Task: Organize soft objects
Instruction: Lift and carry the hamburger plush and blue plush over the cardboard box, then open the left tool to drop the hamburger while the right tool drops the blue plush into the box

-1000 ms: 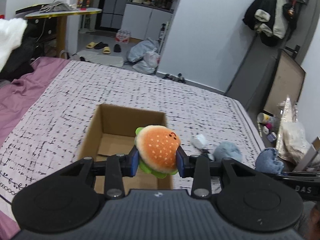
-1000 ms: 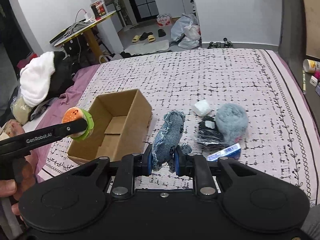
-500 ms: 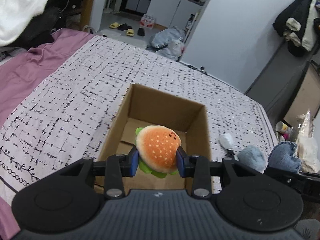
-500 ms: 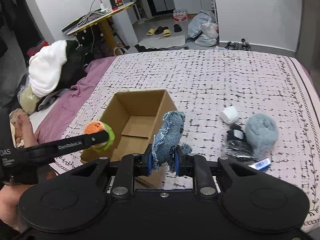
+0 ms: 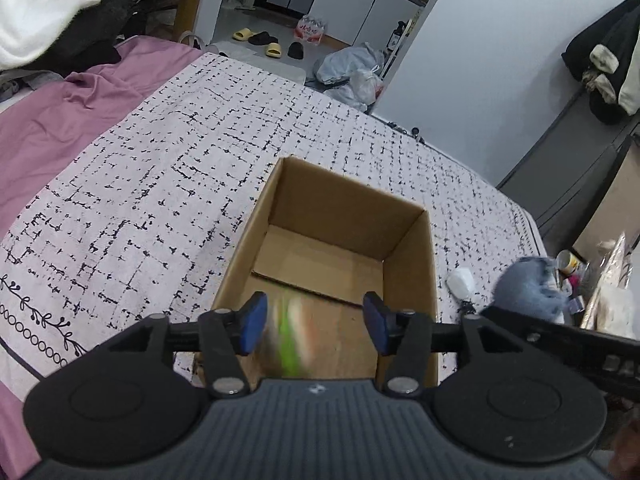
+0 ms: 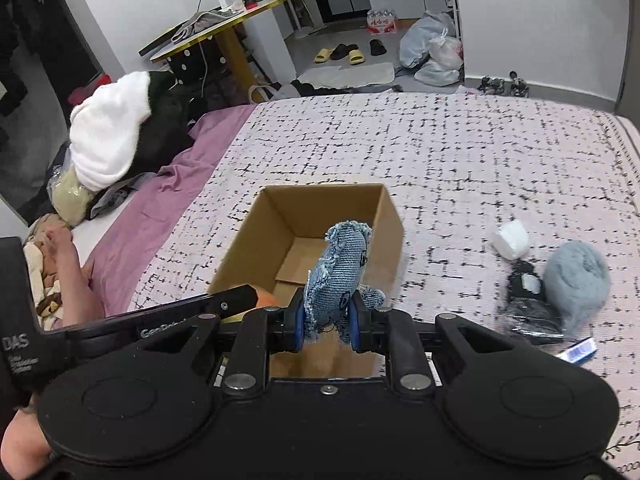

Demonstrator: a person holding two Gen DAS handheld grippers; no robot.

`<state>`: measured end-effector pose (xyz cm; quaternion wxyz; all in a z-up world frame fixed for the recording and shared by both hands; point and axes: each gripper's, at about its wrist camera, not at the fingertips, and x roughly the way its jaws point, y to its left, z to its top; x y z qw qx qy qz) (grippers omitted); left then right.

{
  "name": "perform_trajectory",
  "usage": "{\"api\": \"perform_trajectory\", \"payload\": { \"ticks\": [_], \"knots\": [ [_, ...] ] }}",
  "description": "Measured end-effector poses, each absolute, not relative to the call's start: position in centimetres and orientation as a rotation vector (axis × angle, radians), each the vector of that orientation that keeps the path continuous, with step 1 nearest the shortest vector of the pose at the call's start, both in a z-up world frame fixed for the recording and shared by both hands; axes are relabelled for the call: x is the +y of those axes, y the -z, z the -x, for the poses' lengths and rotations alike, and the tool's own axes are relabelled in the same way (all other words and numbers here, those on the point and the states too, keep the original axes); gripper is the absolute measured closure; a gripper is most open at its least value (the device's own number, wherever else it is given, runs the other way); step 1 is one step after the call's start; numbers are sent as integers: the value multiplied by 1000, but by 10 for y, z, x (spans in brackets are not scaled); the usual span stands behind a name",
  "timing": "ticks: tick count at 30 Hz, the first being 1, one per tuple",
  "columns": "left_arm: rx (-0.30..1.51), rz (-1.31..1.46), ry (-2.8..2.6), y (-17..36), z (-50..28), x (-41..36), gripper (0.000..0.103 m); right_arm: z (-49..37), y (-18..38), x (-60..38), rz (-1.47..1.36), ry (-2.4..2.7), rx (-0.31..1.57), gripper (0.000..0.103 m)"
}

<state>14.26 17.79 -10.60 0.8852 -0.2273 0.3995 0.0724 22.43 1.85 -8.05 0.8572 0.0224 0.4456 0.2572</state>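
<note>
An open cardboard box stands on the patterned bedspread; it also shows in the right wrist view. My left gripper is open over the box's near end. The burger plush is a blur between its fingers, falling into the box; an orange bit of it shows in the right wrist view. My right gripper is shut on a denim plush toy, held above the box's near edge. That toy shows at the right in the left wrist view.
A fluffy grey-blue plush, a black packet, a white object and a blue-white wrapper lie right of the box. Purple sheet and piled clothes lie at the left.
My left gripper moved over the box and opened, letting go of the burger plush, which drops. My right gripper carried the denim toy left, over the box's near edge.
</note>
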Motion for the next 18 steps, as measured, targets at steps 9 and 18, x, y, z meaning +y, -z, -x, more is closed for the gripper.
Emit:
{"api": "perform_trajectory", "payload": {
  "ticks": [9,18],
  "knots": [
    [792,471,-167,86,-131,188,33,-235,100,40,-38,-552,1000,82],
    [768,487,-178,72,-123,197,24,-241,117,57,-21,-575,1053,82]
  ]
}}
